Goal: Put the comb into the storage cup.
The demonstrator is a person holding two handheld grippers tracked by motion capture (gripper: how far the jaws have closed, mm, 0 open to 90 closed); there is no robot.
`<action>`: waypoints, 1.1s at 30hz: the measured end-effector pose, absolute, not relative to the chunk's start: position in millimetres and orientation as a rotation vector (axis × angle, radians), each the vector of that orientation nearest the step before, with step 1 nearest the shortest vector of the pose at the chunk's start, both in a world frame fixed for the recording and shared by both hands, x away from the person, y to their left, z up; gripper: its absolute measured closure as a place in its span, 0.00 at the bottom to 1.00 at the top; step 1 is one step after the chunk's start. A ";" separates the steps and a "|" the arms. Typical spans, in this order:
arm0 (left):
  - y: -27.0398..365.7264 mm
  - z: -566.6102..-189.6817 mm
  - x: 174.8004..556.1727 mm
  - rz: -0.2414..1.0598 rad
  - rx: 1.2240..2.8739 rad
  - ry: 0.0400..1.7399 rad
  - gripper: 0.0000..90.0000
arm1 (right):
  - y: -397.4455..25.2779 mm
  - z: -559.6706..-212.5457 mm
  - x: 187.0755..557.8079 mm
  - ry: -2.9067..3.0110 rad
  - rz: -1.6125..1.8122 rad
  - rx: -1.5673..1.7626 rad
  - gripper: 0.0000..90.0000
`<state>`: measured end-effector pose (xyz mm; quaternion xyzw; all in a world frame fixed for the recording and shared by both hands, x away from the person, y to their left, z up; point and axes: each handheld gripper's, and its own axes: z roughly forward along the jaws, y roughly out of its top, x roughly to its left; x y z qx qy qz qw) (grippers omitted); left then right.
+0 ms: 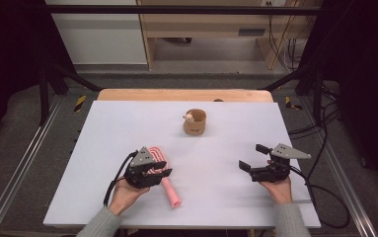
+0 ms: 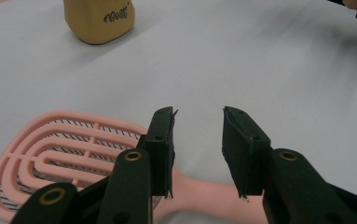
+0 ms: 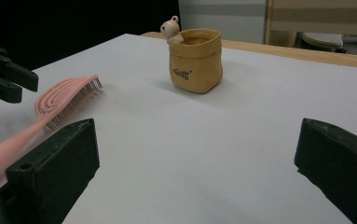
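A pink hairbrush [image 1: 172,193] lies flat on the white table [image 1: 127,123], bristles down, its handle toward the front edge. My left gripper [image 1: 164,168] hovers over the brush where head meets handle. In the left gripper view that gripper [image 2: 197,140] stands open, the pink handle [image 2: 204,193] passing below the jaws and the brush head [image 2: 69,147] to their left. My right gripper [image 1: 252,156] is open wide over bare table at the right, holding nothing. Its own view has the gripper [image 3: 195,158] facing the brush [image 3: 66,98] and the left gripper [image 3: 3,74].
A small tan pouch-shaped cup [image 1: 195,122] with a tiny bear figure [image 1: 189,117] on its rim stands upright at the table's far middle. It also appears as the cup [image 2: 99,18] and the cup [image 3: 195,60]. Black cables trail off both grippers.
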<state>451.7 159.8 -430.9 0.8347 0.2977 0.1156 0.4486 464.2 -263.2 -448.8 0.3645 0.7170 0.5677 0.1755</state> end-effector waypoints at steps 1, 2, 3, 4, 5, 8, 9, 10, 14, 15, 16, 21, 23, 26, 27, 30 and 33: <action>159.9 -431.3 451.7 0.282 2.063 0.738 0.72 | -263.1 -448.8 464.2 2.031 1.608 1.033 0.00; 159.9 -431.3 451.5 0.283 2.065 0.739 0.73 | -263.1 -448.9 464.3 2.031 1.607 1.032 0.00; 159.9 -431.3 451.3 0.283 2.063 0.740 0.75 | -263.0 -448.9 464.2 2.032 1.608 1.034 0.00; 160.2 -431.3 451.2 0.282 2.060 0.742 0.77 | -262.9 -449.0 464.2 2.032 1.608 1.033 0.00; 160.2 -431.3 451.1 0.280 2.060 0.742 0.78 | -262.8 -449.0 464.3 2.031 1.608 1.032 0.00; 159.6 -432.7 450.9 0.274 2.065 0.742 0.82 | -262.7 -449.2 464.4 2.035 1.606 1.032 0.00; 159.3 -433.2 450.8 0.273 2.069 0.741 0.83 | -262.7 -449.2 464.4 2.034 1.606 1.032 0.00; 158.8 -433.8 450.5 0.270 2.073 0.738 0.85 | -262.7 -449.1 464.3 2.034 1.608 1.032 0.00; 155.9 -436.6 449.7 0.259 2.090 0.730 0.90 | -262.8 -449.0 464.3 2.033 1.607 1.031 0.00; 155.0 -437.4 449.5 0.256 2.095 0.727 0.91 | -262.8 -449.1 464.3 2.033 1.607 1.031 0.00; 154.2 -438.1 449.5 0.254 2.102 0.724 0.92 | -262.7 -449.1 464.3 2.033 1.607 1.031 0.00; 150.3 -441.2 448.6 0.236 2.123 0.712 0.99 | -262.7 -449.1 464.3 2.034 1.607 1.032 0.00; 148.9 -442.3 448.4 0.229 2.130 0.705 0.99 | -262.7 -449.1 464.3 2.036 1.606 1.030 0.00; 146.9 -444.7 448.5 0.219 2.143 0.704 0.99 | -262.7 -449.2 464.5 2.037 1.605 1.030 0.00; 146.2 -445.4 448.5 0.217 2.146 0.704 0.99 | -262.7 -449.2 464.4 2.037 1.605 1.029 0.00; 143.9 -447.4 448.2 0.207 2.160 0.698 0.99 | -262.8 -449.0 464.3 2.034 1.607 1.029 0.00; 142.0 -448.9 448.0 0.200 2.175 0.695 0.99 | -262.8 -449.0 464.3 2.032 1.606 1.031 0.00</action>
